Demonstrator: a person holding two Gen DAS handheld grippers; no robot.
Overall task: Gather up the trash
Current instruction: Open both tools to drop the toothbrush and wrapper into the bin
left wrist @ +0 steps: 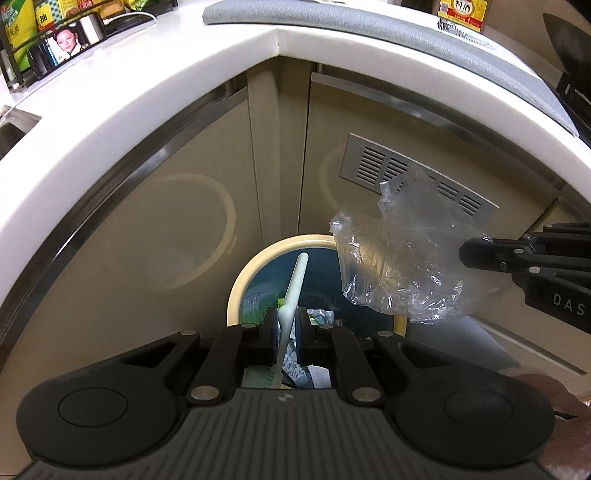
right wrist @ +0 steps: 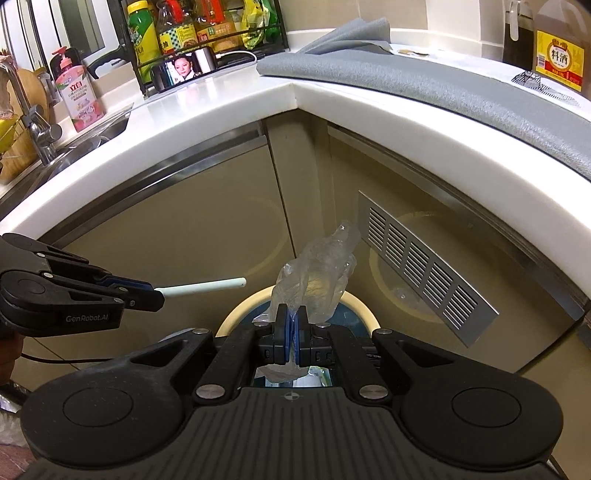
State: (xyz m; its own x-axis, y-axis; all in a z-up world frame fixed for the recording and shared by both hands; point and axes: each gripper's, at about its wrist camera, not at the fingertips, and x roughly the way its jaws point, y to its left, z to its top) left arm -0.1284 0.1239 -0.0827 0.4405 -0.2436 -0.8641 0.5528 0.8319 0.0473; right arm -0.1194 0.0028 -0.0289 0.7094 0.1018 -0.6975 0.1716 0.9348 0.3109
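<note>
Two black grippers hang over one round cream-rimmed trash bin (left wrist: 236, 291) that stands on the floor in the inner corner of the kitchen cabinets. Nearest, the left gripper (left wrist: 286, 328) has its fingers closed on one pale green plastic spoon-like stick (left wrist: 295, 284), whose handle rises over the bin's open mouth. Just beside it, the right gripper (right wrist: 293, 332) pinches one crumpled clear plastic bag (right wrist: 317, 280) between its blue pads (right wrist: 284, 332); the bag bulges above the bin's right rim. Inside the bin lie scraps of paper and wrappers, too jumbled to count. Behind stand two beige cabinet doors (right wrist: 207, 236) meeting at the corner, one with a silver vent grille (right wrist: 424, 266). Above them the white surface (right wrist: 229, 96) curves round, its rounded edge overhanging the doors. One grey cloth mat (right wrist: 424, 77) drapes its right side, and farther back stand bottles in a rack (right wrist: 207, 33).
</note>
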